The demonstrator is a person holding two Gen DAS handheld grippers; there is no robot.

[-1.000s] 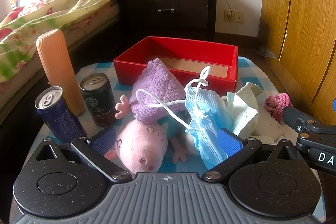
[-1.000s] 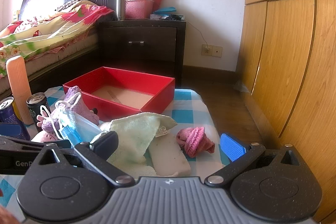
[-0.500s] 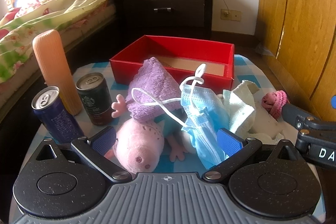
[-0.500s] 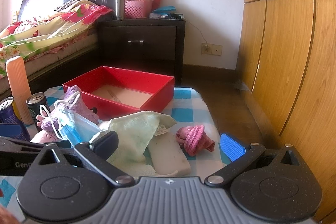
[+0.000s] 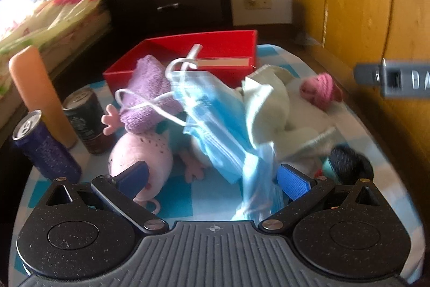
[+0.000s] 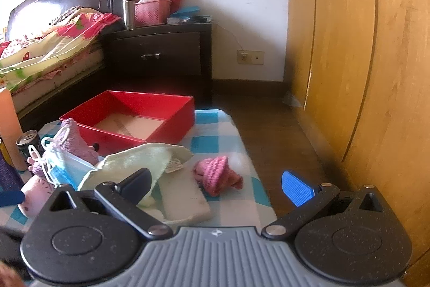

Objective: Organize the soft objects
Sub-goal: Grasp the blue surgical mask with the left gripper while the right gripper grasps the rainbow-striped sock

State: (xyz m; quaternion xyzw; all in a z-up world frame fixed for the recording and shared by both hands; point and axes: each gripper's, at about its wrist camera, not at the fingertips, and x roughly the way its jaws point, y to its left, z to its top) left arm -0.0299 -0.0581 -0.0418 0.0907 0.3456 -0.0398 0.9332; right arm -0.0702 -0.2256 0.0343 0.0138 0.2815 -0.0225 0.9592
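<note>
The left gripper [image 5: 212, 178] hangs low over a checked table [image 5: 177, 203] with its jaws wide apart and nothing between the pads. Its left pad sits in front of a pink plush [image 5: 139, 155], its right pad just beside the blurred lower edge of a blue mask [image 5: 215, 125]. The mask drapes over the plush and a purple cloth [image 5: 147, 98], its white loops trailing across the cloth. Right of the mask lies a pale green towel [image 5: 266, 109], and past that a pink knit [image 5: 321, 90]. A dark ball [image 5: 349, 163] rests near the right pad.

Behind the pile stands a red box [image 5: 215, 50], open on top, with no soft item visible in it. To the left stand 2 cans, a blue can [image 5: 43, 149] and a dark can [image 5: 83, 120], with an orange tube [image 5: 37, 90] upright between and behind them.

The right gripper [image 6: 217, 184] also hangs with jaws spread and gripping nothing. Its left finger overlaps the towel [image 6: 137, 160] in this view; whether they touch cannot be told. A white block [image 6: 185, 198] lies partly under the towel, and the pink knit [image 6: 217, 174] sits just right of it, between the fingers in view.
</note>
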